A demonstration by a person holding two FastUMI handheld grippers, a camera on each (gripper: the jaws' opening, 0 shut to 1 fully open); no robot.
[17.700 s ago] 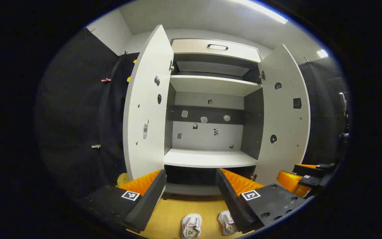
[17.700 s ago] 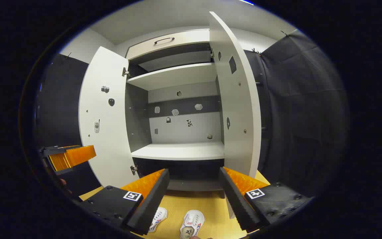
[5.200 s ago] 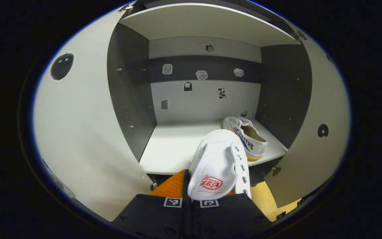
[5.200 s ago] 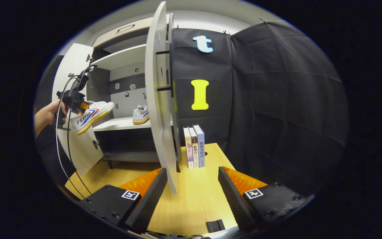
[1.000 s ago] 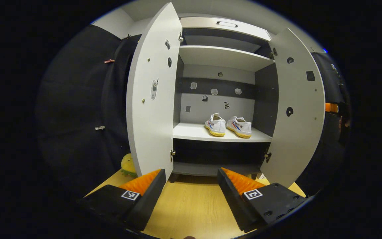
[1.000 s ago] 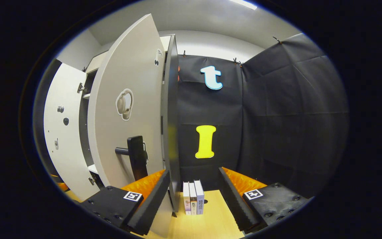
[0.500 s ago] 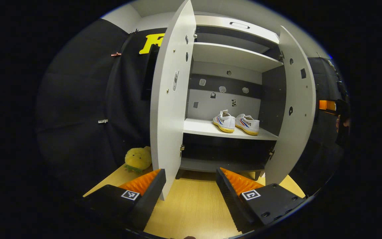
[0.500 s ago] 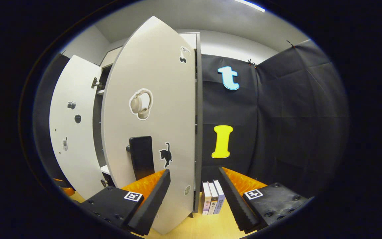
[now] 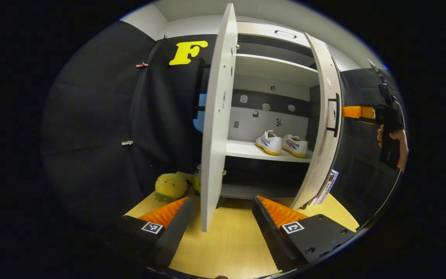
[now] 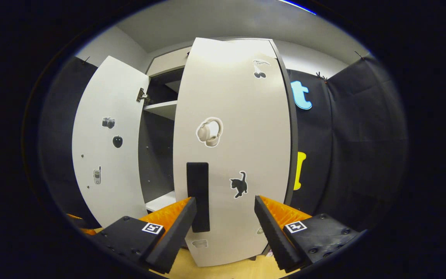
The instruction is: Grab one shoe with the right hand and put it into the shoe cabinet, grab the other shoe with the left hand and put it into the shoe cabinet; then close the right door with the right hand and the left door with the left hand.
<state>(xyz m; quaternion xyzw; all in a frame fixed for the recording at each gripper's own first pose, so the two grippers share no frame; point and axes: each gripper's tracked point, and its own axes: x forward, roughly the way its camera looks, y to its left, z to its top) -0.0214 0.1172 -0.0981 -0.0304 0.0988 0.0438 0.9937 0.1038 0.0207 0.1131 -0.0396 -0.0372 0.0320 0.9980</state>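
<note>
Both shoes (image 9: pixel 282 142) sit on the cabinet's middle shelf (image 9: pixel 246 150). My right tool (image 10: pixel 225 217), spread wide and empty, faces the half-swung right door (image 10: pixel 238 155) beside its handle (image 10: pixel 198 195): closing is in hand. Next, my left tool (image 9: pixel 223 221), also wide, must push the left door (image 9: pixel 215 128).

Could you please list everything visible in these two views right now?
Cabinet: one, white, grey inside, at the back.
Left door: one, white, open, edge-on.
Right door: one, white, partly closed, stickers and black handle.
Shoes: two, white, side by side on the middle shelf.
Plush toy: one, yellow, on the table left of the cabinet.
Books: a few, behind the right door's lower edge.
Table: one, light wood.
Left gripper: open.
Right gripper: open, at the right door.
Hand: one, holding the right gripper.
</note>
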